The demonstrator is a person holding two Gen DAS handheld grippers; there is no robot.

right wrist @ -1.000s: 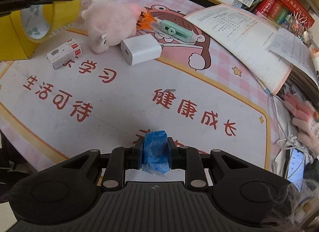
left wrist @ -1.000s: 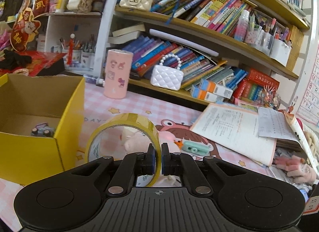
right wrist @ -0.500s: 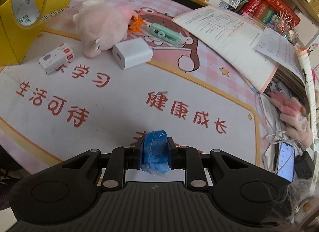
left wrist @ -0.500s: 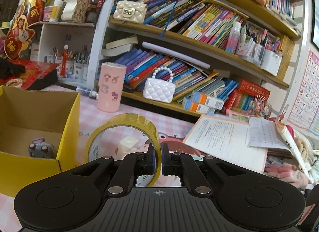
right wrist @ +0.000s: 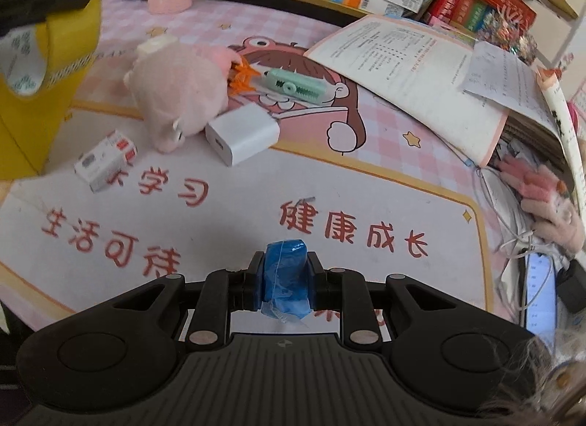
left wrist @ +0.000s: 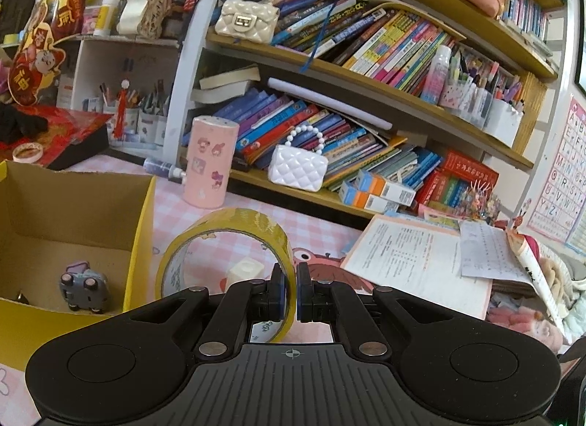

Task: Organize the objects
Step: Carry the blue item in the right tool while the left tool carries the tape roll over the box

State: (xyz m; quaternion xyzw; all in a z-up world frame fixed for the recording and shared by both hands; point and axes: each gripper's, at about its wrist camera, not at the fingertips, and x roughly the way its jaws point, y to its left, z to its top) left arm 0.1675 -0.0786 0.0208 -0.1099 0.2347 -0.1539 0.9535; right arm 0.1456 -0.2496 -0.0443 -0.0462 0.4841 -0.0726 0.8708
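Left claw: the left claw (left wrist: 289, 292) is clamped on the wall of a yellow roll of packing tape (left wrist: 234, 235), one finger inside the ring and one outside, and holds it upright above the desk.
Tape roll: it hangs just right of the open yellow cardboard box (left wrist: 141, 228); the right wrist view shows the roll (right wrist: 55, 41) blurred at upper left, in front of the box.
Box contents: a small grey-blue toy car (left wrist: 83, 288) lies on the box floor near the front wall.
Right claw: the right claw (right wrist: 286, 285) is closed on a small blue wrapped block (right wrist: 285, 276), which fills the gap between its fingers, above the pink and white printed desk mat (right wrist: 256, 188).
Loose items on the desk: a pink plush toy (right wrist: 179, 96) lies on the mat; a white square charger (right wrist: 241, 133) touches it on the right, a mint green correction-tape dispenser (right wrist: 296, 85) lies just behind, and a small white and red box (right wrist: 106, 162) sits near the plush toy's left.
Right side: an open printed workbook (right wrist: 410, 70) rests at the mat's far right edge.
Background: a pink cylindrical container with stickers (left wrist: 210, 162) stands behind the tape roll, near a white quilted purse (left wrist: 297, 172) on the lower bookshelf.
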